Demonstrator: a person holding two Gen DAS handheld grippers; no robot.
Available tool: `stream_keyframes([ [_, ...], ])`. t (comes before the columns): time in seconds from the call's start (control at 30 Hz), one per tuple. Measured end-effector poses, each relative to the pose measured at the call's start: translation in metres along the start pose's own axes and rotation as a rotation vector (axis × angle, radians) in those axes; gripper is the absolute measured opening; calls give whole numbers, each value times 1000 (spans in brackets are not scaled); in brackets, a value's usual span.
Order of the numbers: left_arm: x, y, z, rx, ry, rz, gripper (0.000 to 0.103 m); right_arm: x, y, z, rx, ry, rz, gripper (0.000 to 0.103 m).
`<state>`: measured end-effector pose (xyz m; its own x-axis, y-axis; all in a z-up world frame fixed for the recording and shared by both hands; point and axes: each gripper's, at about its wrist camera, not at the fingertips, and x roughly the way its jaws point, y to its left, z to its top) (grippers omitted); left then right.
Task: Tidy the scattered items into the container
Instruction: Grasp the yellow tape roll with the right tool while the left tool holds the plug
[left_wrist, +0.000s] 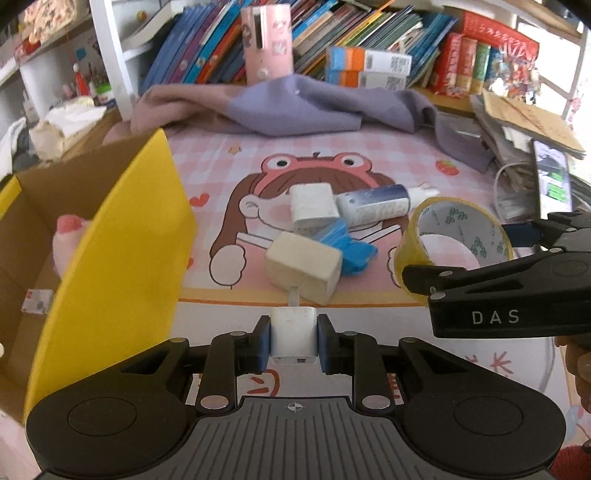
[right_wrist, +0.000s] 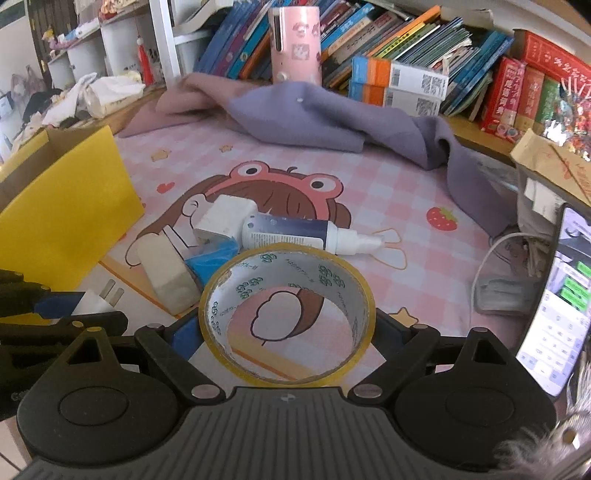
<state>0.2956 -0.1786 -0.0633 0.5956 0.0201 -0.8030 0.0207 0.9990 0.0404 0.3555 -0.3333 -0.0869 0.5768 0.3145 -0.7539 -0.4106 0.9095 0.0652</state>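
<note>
Left gripper (left_wrist: 293, 341) clenched on white charger (left_wrist: 293, 332), near edge of mat (left_wrist: 424, 162), just right of the box (left_wrist: 122, 236). Right gripper (right_wrist: 288, 328) grasping tape roll (right_wrist: 288, 317) across its width. Eraser (left_wrist: 303, 269), blue clip (left_wrist: 347, 243), white block (left_wrist: 314, 208), tube (left_wrist: 376, 203) clustered mid-mat. Pink item (left_wrist: 68, 240) in the box.

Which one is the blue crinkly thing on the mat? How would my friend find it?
Look at the pink checked mat with the cartoon girl in a frog hat. Near its middle sits a small pile: two whitish blocks and a white-and-navy tube. The blue crinkly thing is wedged between them, the only bright blue, crumpled, soft-looking piece among smooth, pale, hard-edged neighbours.
</note>
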Motion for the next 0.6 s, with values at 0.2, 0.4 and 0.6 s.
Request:
stream_keyframes([
  [0.2,-24,2,-2,9,-30,-7,24,-21,3,-10,21,-3,13,91],
  [0.4,-40,0,-5,22,-61,-13,24,-35,7,-19,33,-13,28,91],
  [0.6,-52,-5,-9,54,-93,-21,24,-46,11,-21,35,-47,23,91],
])
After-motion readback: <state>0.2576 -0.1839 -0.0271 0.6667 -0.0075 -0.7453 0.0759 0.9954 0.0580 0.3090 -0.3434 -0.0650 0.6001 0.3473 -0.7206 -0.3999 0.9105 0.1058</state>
